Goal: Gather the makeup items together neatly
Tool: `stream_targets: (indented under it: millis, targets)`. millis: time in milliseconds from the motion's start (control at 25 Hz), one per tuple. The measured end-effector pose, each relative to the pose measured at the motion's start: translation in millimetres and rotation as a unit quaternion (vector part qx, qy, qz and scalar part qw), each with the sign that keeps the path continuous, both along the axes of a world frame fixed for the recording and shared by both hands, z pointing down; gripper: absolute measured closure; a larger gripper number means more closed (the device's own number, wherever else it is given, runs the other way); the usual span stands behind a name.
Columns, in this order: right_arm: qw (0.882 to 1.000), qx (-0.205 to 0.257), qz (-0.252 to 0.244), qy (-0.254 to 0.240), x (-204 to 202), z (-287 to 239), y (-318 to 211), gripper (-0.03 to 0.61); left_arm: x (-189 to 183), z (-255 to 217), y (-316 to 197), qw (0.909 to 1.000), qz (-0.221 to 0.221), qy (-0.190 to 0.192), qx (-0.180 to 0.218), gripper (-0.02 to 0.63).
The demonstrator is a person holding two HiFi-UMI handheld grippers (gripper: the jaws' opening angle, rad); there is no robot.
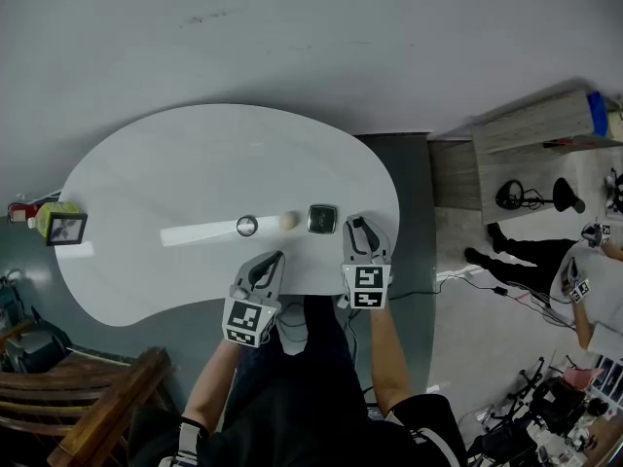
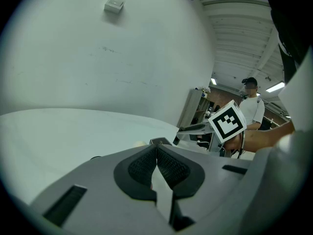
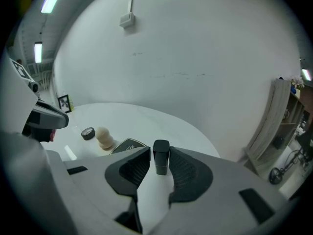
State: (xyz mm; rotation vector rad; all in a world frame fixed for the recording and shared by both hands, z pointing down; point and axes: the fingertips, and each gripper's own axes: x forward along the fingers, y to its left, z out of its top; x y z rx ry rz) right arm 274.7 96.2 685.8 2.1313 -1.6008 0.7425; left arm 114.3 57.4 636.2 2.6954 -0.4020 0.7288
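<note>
One small black rectangular lipstick tube (image 3: 161, 158) is clamped upright in the right gripper (image 3: 159, 154). Just beyond it to the left, one black square compact (image 3: 128, 146), one beige rounded sponge (image 3: 103, 137) and one small round black jar (image 3: 88, 133) are lined up on the white table (image 3: 151, 121). The left gripper (image 2: 156, 152) is closed on nothing.

Three things lie in a row on the table (image 1: 195, 163), near its front edge: a small round pot (image 1: 247, 226) left, a makeup sponge (image 1: 288, 221) in the middle, a square compact (image 1: 322, 219) right. Just right of the compact is the right gripper (image 1: 358, 230), with a lipstick tube (image 3: 161, 163) between its jaws. The left gripper (image 1: 275, 259) is in front of the sponge. A picture frame (image 1: 66, 229) stands at the table's left edge.
</note>
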Motion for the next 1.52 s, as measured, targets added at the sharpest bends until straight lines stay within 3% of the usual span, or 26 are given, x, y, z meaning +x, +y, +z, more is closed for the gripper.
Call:
stream_targets:
  millis: [760,1120,1520]
  targets:
    - [1.000,0.015,0.011,0.016,4.1,-25.5,0.7,0.434,-4.2,-19.5,-2.9,0.9998,-0.003,0.013,0.014,0.594]
    - [0.998,0.058,0.017,0.033,1.7,-75.4,-3.3,0.434,-5.8,-57.2,-10.0,0.9985,-0.007,0.031,0.045,0.594]
    - [0.991,0.119,-0.008,0.053,-40.1,-149.0,-13.8,0.477,-20.8,-114.0,-25.7,0.9941,-0.008,0.064,0.088,0.594]
